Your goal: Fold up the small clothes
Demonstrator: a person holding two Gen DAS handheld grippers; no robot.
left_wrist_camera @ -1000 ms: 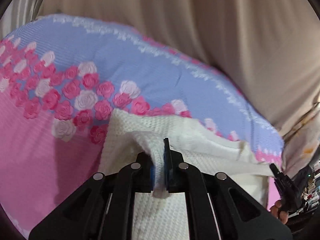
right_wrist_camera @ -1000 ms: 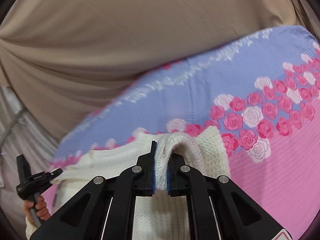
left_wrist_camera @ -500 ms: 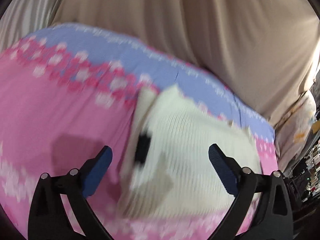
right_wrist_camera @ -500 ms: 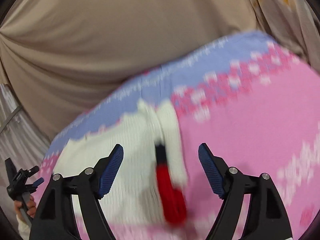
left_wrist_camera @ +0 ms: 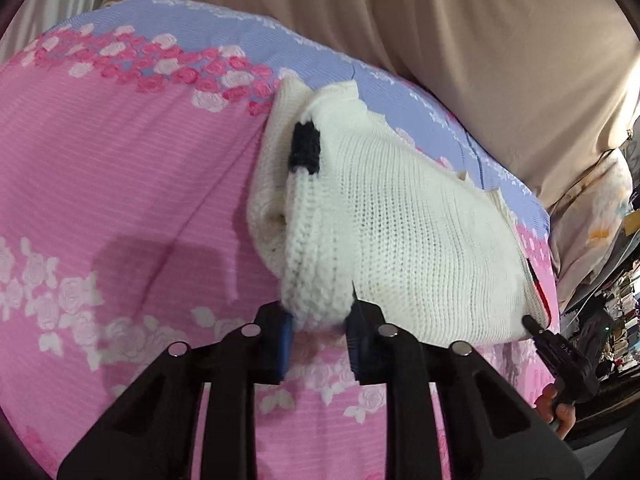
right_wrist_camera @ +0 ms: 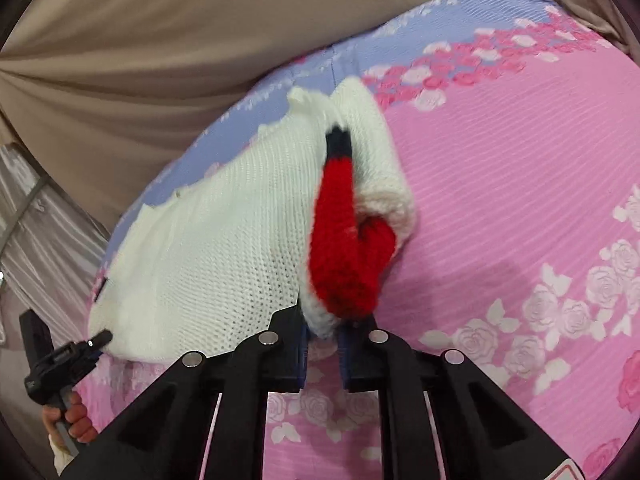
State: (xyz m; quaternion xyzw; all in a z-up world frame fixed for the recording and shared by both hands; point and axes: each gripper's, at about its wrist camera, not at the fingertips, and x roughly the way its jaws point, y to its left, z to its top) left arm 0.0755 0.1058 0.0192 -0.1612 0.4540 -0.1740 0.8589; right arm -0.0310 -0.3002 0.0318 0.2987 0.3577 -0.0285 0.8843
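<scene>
A bed is covered by a pink bedspread (left_wrist_camera: pixel 120 184) printed with roses; its far band (right_wrist_camera: pixel 304 80) is lavender. Beyond that band hangs a beige curtain (left_wrist_camera: pixel 460 28) in loose folds. Right of the bed, cluttered shelves (left_wrist_camera: pixel 616 312) stand, dim and blurred.

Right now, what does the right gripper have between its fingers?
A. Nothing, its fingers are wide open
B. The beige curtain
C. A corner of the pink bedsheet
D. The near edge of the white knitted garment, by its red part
D: in the right wrist view the right gripper closes on the near edge of the white knitted garment, just below the red part.
</scene>
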